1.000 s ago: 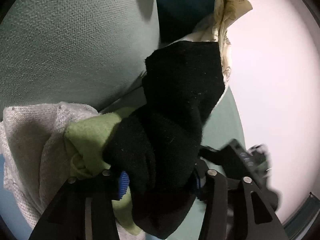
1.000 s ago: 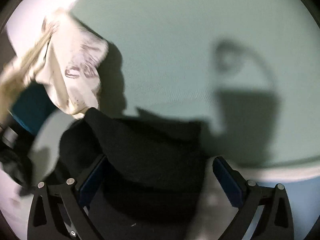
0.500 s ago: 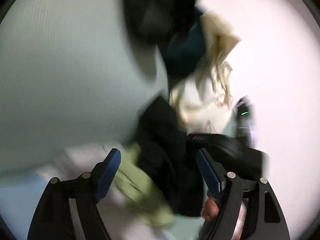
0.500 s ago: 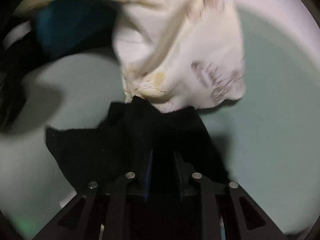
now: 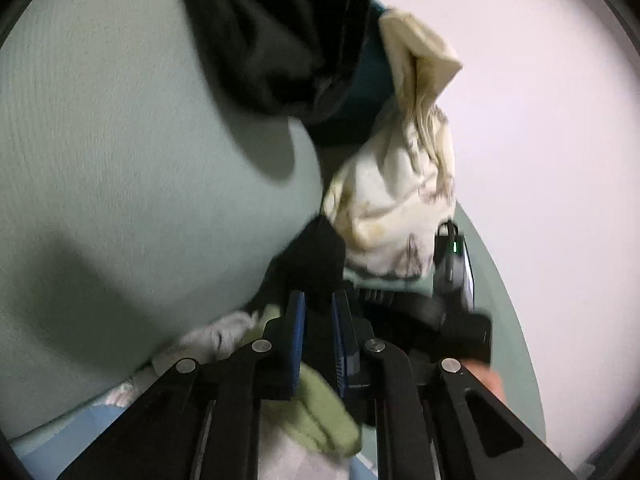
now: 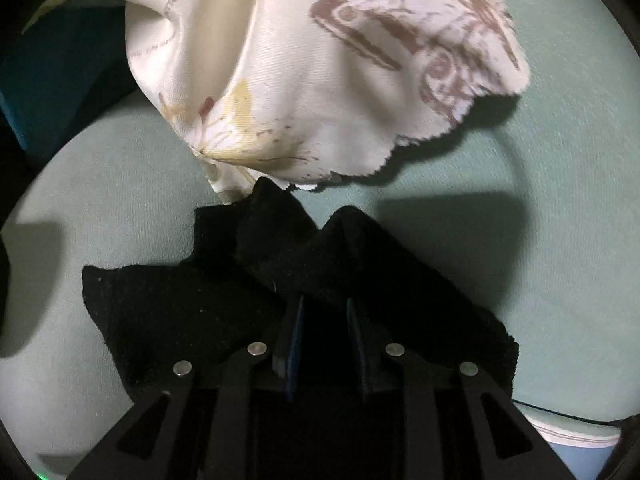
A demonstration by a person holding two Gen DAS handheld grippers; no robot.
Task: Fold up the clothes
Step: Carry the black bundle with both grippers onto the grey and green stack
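Observation:
A black cloth [image 6: 200, 300] lies bunched on the pale green surface [image 6: 560, 208]. My right gripper [image 6: 324, 304] is shut on a raised fold of it. In the left wrist view the same black cloth [image 5: 312, 256] runs between the blue pads of my left gripper [image 5: 318, 300]; its jaws are closing and press on the fabric. The other gripper's black body [image 5: 452, 280], with a green light, sits just to the right, a hand [image 5: 486, 380] behind it.
A cream printed cloth [image 6: 320, 80] lies crumpled just beyond the black one, also seen as the cream cloth [image 5: 396, 200]. A light green cloth [image 5: 320, 412] and a whitish towel [image 5: 216, 336] lie under my left gripper. A dark garment [image 5: 272, 32] hangs above, a teal item [image 5: 360, 92] behind it.
My left gripper let go of the black cloth, opened wide while rising, then closed on another part of it. My right gripper shut on a fold and moved toward the cream cloth.

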